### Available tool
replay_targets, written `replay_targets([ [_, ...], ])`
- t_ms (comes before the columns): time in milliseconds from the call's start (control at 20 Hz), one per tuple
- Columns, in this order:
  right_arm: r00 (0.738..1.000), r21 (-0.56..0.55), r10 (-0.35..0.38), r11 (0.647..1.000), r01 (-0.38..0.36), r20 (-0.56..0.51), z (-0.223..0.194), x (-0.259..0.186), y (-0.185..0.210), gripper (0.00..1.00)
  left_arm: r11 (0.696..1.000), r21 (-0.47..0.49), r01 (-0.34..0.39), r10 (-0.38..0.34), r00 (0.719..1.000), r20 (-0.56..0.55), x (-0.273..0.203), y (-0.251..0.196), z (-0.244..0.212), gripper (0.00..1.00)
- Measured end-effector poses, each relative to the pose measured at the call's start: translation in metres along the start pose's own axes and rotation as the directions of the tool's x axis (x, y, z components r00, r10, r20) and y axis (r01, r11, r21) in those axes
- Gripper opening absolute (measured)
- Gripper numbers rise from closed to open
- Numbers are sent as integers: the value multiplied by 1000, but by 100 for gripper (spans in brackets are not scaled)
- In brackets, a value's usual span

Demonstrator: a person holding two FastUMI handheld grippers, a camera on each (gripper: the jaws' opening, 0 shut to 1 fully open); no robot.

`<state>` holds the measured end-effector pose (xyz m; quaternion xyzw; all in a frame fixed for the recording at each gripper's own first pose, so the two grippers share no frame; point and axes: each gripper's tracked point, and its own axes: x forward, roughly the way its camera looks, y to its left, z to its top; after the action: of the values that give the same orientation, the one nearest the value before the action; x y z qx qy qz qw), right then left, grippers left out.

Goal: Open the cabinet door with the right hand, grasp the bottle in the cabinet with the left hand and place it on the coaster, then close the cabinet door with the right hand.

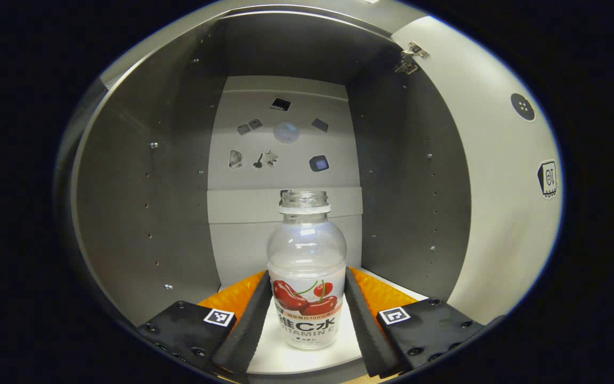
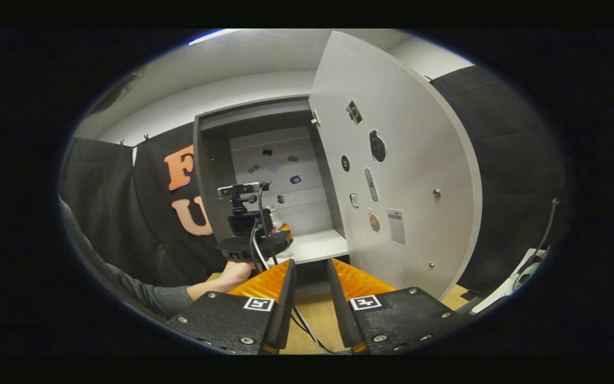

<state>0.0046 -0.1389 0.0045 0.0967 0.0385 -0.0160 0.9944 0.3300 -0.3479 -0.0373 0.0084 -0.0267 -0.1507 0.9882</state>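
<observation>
A: Where is the left gripper (image 1: pixel 307 314)?

B: Inside the cabinet (image 1: pixel 142 202), its two fingers (image 1: pixel 248 320) either side of the bottle (image 1: pixel 307 277). They look to touch the lower body of the bottle at the label, but I cannot tell whether they are pressing on it

A: And the bottle itself?

B: Upright on the white cabinet floor (image 1: pixel 296 357), clear plastic, no cap, red fruit on the label. It stands between the fingers, in front of the pale back panel (image 1: pixel 285 160), which carries small stickers

A: The door?

B: The cabinet door (image 1: pixel 499 176) is swung open on the right of the left gripper view, its hinge (image 1: pixel 411 57) at the top corner

A: And the right gripper (image 2: pixel 311 298)?

B: Outside the cabinet and well back from it, over the wooden surface (image 2: pixel 312 325), jaws parted with nothing between them. Ahead of it, the right gripper view shows a hand (image 2: pixel 232 274) in a grey sleeve (image 2: pixel 142 288) holding the left gripper at the cabinet opening, and the open door (image 2: pixel 403 176) with stickers on its inner face
</observation>
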Motion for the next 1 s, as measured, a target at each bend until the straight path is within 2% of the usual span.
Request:
replay_targets([
  [200,999,15,39,999,-38,-24,-10,-9,4,37,1000,4,0,0,1000,10,-40,5,4,83],
  [500,996,7,81,997,-81,-39,-24,-37,9,38,999,6,-36,36,999,12,-102,25,5,83],
  [800,991,-9,126,992,-127,-45,-33,-63,10,44,996,6,-89,89,996,-22,-167,45,-28,84],
  [850,990,-9,129,992,-130,-51,-35,-65,9,51,995,3,-102,102,994,-27,-178,50,-35,82],
  [900,989,-8,134,991,-134,-56,-37,-69,7,46,994,-1,-110,110,993,-34,-187,53,-42,83],
  [1000,987,2,148,989,-148,-63,-41,-74,7,48,992,-10,-129,129,990,-53,-205,59,-55,83],
])
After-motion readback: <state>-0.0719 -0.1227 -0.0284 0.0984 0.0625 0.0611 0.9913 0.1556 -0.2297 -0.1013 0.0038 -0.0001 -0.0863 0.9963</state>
